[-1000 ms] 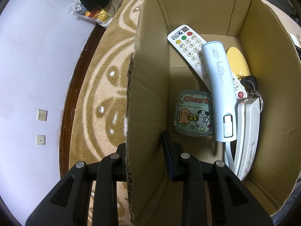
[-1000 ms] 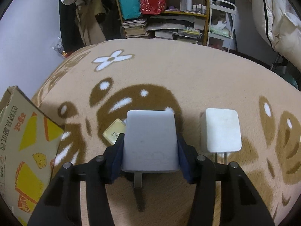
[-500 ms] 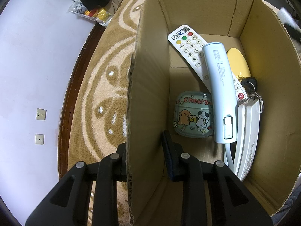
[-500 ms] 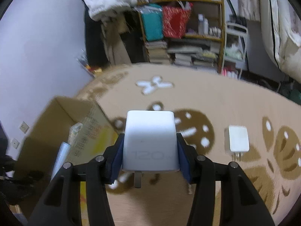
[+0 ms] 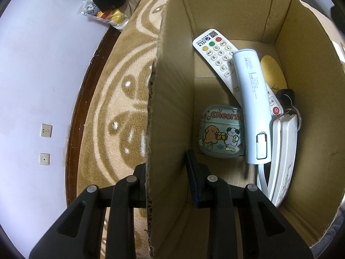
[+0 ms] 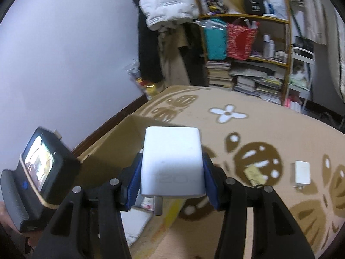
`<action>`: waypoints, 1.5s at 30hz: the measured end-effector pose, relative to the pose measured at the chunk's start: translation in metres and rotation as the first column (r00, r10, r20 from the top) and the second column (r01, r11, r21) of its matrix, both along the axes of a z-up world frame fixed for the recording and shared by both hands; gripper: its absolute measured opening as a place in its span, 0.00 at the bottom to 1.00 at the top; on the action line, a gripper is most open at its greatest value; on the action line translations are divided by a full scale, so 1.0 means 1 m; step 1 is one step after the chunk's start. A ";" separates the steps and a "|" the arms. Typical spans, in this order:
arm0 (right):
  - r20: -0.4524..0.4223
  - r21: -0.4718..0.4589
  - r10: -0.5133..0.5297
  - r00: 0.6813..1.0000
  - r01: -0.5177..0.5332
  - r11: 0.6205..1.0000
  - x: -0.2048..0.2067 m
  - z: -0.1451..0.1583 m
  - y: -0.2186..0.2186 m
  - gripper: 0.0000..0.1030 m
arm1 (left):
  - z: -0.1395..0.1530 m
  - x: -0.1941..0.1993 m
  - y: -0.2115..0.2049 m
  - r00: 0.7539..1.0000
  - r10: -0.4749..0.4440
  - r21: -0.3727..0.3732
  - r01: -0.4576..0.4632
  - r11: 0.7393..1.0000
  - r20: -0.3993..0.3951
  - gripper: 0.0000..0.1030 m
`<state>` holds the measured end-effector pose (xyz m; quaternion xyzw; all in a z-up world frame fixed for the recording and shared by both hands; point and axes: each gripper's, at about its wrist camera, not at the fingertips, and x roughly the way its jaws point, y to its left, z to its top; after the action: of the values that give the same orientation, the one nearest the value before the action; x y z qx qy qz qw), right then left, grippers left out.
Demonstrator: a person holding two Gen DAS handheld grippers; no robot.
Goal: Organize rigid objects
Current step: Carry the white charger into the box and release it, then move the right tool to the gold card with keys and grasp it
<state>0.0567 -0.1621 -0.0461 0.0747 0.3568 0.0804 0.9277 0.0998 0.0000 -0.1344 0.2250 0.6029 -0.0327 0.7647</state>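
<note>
My left gripper (image 5: 167, 172) is shut on the near wall of an open cardboard box (image 5: 170, 99), one finger outside and one inside. The box holds a white remote (image 5: 217, 56), a pale blue power bank (image 5: 253, 105), a "Cheers" cartoon case (image 5: 222, 132), a yellow item (image 5: 270, 71), keys (image 5: 287, 100) and a white flat object (image 5: 283, 153). My right gripper (image 6: 171, 177) is shut on a white charger block (image 6: 172, 161), held in the air over the cardboard box (image 6: 116, 146). Its metal prong points down.
On the patterned rug (image 6: 248, 129) lie a second white charger (image 6: 303, 172) and a small yellow-green card (image 6: 253, 173). The left gripper's camera unit (image 6: 41, 172) is at the left. A cluttered shelf (image 6: 248, 49) and hanging coats (image 6: 168, 21) stand at the back wall.
My right gripper has lifted the white charger off the rug and swung it left, over the cardboard box. The left gripper has kept its hold on the box wall.
</note>
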 end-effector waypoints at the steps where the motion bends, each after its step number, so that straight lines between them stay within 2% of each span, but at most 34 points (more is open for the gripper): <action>1: -0.003 -0.003 0.012 1.000 -0.012 1.000 -0.001 -0.001 0.004 0.53 | 0.000 0.000 0.001 1.000 0.001 -0.002 -0.001 1.000 -0.001 0.26; 9: -0.029 0.019 0.113 0.993 -0.113 0.993 -0.004 -0.013 0.034 0.53 | -0.001 -0.001 0.001 1.000 -0.003 -0.002 0.003 1.000 0.000 0.26; 11: -0.021 0.015 0.128 0.992 -0.128 0.992 -0.006 -0.013 0.038 0.46 | 0.000 -0.001 0.002 1.000 -0.001 -0.007 0.001 1.000 -0.002 0.26; 17: 0.016 0.000 0.089 0.996 -0.089 0.996 -0.008 -0.003 0.031 0.45 | 0.002 -0.002 0.001 1.000 -0.008 -0.001 0.008 1.000 0.003 0.27; 18: 0.017 -0.002 0.077 0.997 -0.077 0.997 -0.007 -0.002 0.027 0.47 | 0.002 -0.002 0.000 1.000 -0.008 0.000 0.008 1.000 0.002 0.27; 20: 0.020 -0.011 0.041 0.999 -0.041 0.999 -0.006 0.000 0.018 0.56 | 0.002 -0.003 0.000 1.000 -0.009 0.002 0.009 1.000 0.002 0.27; 22: 0.027 0.000 0.002 1.000 -0.002 1.000 -0.006 0.002 0.008 0.73 | 0.001 -0.003 -0.001 1.000 -0.010 0.003 0.010 1.000 0.002 0.27; 23: 0.032 0.009 -0.016 0.999 0.016 1.000 -0.005 0.003 0.003 0.76 | 0.001 -0.003 -0.001 1.000 -0.010 0.004 0.010 1.000 0.002 0.27; 25: 0.040 0.017 -0.053 0.998 0.053 0.998 -0.003 0.005 -0.009 0.89 | 0.001 -0.003 -0.001 1.000 -0.010 0.004 0.010 1.000 0.002 0.27; 28: 0.052 0.005 -0.094 0.994 0.094 0.996 0.000 0.008 -0.021 0.99 | 0.001 -0.004 -0.002 1.000 -0.011 0.007 0.011 1.000 0.003 0.27; 32: 0.055 -0.037 -0.181 0.982 0.184 0.982 0.004 0.004 -0.042 1.00 | 0.001 -0.003 -0.001 1.000 -0.005 0.001 0.005 1.000 -0.001 0.27; 37: 0.033 0.000 -0.278 0.960 0.278 0.961 0.007 -0.011 -0.072 1.00 | 0.002 -0.002 -0.001 1.000 -0.005 0.004 0.005 1.000 0.000 0.27; 45: -0.013 -0.005 -0.311 0.950 0.311 0.950 0.015 -0.044 -0.100 1.00 | 0.001 -0.001 -0.002 1.000 -0.003 0.004 0.003 1.000 -0.001 0.27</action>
<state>0.0721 -0.2620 -0.0902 0.1293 0.3470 -0.0678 0.9264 0.0985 -0.0021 -0.1337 0.2272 0.6031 -0.0329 0.7639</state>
